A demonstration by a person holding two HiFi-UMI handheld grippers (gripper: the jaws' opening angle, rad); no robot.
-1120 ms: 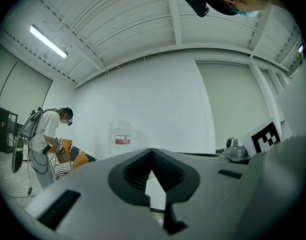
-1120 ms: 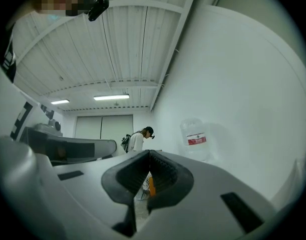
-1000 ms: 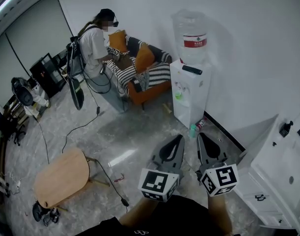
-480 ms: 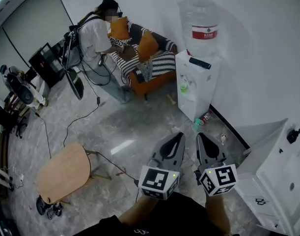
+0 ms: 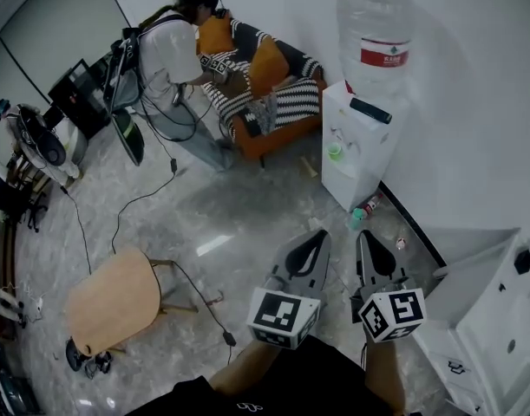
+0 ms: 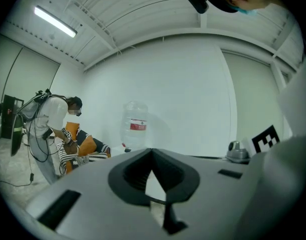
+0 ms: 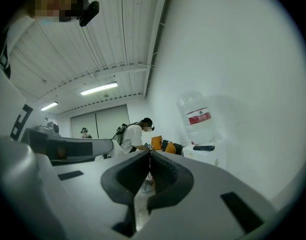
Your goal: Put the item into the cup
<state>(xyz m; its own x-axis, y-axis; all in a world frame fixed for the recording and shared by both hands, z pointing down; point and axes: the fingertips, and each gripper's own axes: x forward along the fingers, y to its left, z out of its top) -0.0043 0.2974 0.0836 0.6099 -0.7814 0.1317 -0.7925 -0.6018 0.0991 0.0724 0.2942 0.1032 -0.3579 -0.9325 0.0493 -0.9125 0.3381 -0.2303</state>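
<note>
Left gripper (image 5: pixel 319 237) and right gripper (image 5: pixel 365 237) hang side by side, each with jaws pressed together, empty, with the water dispenser (image 5: pixel 356 159) ahead of them.

left tool (image 5: pixel 319 236) — jaws together, empty; right tool (image 5: pixel 363 236) — jaws together, empty; side by side

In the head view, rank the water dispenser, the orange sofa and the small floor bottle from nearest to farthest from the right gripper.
From the right gripper:
1. Small bottle, on the floor just ahead.
2. Water dispenser, against the wall beyond it.
3. Orange sofa, farthest, up and left.
</note>
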